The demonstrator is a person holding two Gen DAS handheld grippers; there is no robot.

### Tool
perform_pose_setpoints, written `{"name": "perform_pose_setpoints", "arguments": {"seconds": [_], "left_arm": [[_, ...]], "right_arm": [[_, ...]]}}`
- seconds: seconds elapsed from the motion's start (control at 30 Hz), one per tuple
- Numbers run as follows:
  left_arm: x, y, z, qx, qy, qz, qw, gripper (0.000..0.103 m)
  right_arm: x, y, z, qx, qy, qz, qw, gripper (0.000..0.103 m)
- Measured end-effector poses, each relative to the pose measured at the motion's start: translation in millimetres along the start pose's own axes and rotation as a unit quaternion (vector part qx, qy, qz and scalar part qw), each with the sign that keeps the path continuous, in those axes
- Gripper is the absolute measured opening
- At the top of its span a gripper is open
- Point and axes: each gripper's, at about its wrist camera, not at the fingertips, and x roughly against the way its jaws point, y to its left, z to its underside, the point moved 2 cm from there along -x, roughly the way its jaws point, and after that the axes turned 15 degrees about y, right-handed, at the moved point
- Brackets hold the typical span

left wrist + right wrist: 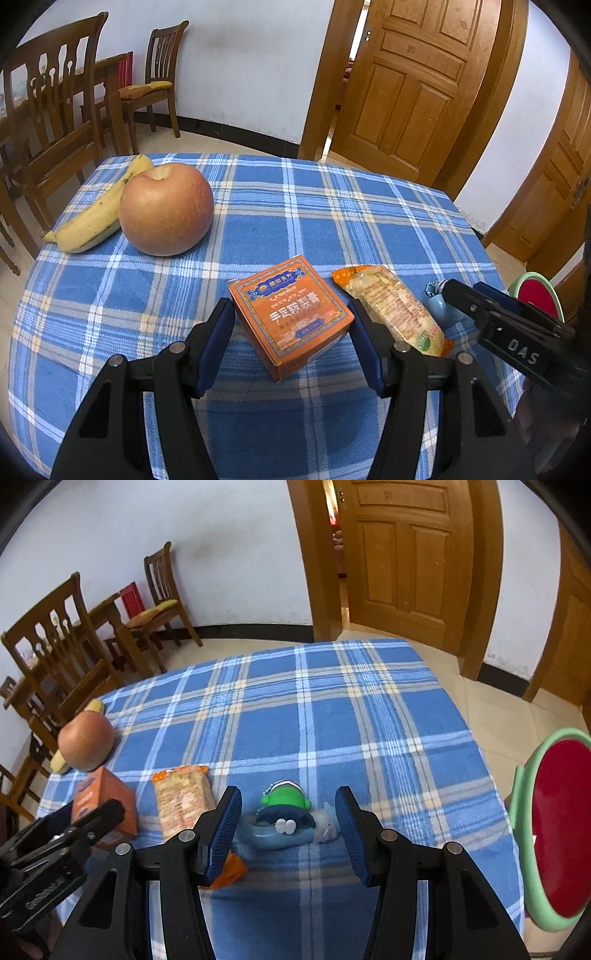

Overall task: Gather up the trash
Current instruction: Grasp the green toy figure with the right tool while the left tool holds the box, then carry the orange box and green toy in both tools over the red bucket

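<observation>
Trash is spread on the blue checked tablecloth [295, 206] — an orange box [291, 317] low in the middle of the left wrist view, and a snack wrapper [391, 310] just to its right. The left gripper [291, 332] is spread wide, with the box sitting between its two blue pads and nothing pinched yet. It looks as if the box is about to be picked up.

To do it well, the pads should be brought down on two flat sides of the box, not on its corners, since the box is turned a little. A soft squeeze is best, because thin card can be crushed.

The right gripper [288, 827] is also spread wide and holds nothing. Between its pads, low in the middle of the right wrist view, a small blue and green toy [282, 819] with a bead chain is seen. Whether it counts as trash cannot be told.

An apple [166, 210] and a banana [99, 210] lie touching at the middle left of the left wrist view, well apart from the box, so they are not in the way. The wrapper is close to the right pad and could be bumped. A red bin with a green rim [554, 830] is seen at the right edge — probably where the trash is dropped.
</observation>
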Motion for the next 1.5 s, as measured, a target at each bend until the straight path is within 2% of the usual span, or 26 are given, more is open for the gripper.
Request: {"name": "perform_pose_setpoints", "arguments": {"seconds": [0.17, 0.33, 0.5, 0.7, 1.03, 1.5], "left_arm": [[-0.9, 0.3, -0.1, 0.001, 0.0, 0.0, 1.0, 0.062], [-0.9, 0.4, -0.2, 0.001, 0.0, 0.001, 1.0, 0.062], [-0.9, 0.5, -0.2, 0.0, 0.0, 0.0, 1.0, 0.062], [-1.0, 0.6, -0.3, 0.001, 0.0, 0.0, 1.0, 0.062], [-1.8, -2.0, 0.5, -0.002, -0.001, 0.001, 1.0, 0.062], [2.0, -7.8, -1.2, -0.011, -0.004, 0.0, 0.9999, 0.063]], "right_arm": [[-3.1, 7.1, 0.0, 0.025, -0.004, 0.019, 0.999, 0.046], [-7.7, 4.6, -1.7, 0.024, -0.002, 0.021, 0.999, 0.03], [-6.9, 2.7, -1.3, 0.017, -0.001, 0.015, 1.0, 0.03], [1.8, -3.9, 1.6, -0.007, -0.006, -0.012, 1.0, 0.03], [32.2, -11.7, 18.2, -0.03, -0.036, -0.037, 0.998, 0.03], [76.8, -64.8, 49.6, -0.092, -0.074, -0.029, 0.993, 0.03]]}}
